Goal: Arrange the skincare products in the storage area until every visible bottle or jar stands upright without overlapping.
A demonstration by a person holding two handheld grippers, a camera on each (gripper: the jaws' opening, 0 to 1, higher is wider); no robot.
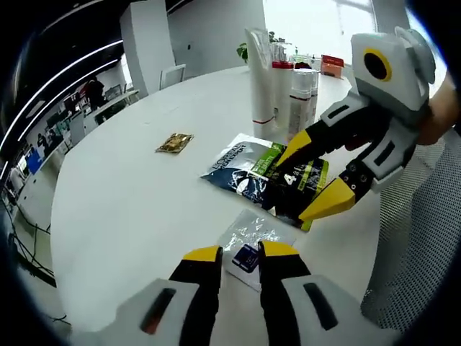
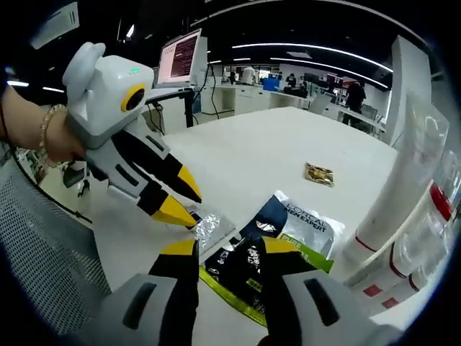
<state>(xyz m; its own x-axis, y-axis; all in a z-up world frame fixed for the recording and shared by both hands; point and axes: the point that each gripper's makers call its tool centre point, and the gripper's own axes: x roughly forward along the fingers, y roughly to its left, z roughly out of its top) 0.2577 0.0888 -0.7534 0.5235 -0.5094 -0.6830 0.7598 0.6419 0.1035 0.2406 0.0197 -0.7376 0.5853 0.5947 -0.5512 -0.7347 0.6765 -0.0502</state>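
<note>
Both tongs gape open over flat sachets; white red-banded bottles stand upright behind.

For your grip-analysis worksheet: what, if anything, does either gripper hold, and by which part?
Nothing is held. The left gripper and right gripper are both open over the sachets.

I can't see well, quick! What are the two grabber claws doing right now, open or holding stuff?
Left gripper: open, tips at the clear sachet, holding nothing.
Right gripper: open over the black-and-green packet, gripping nothing.

open laptop, mesh chair, potted plant
</note>
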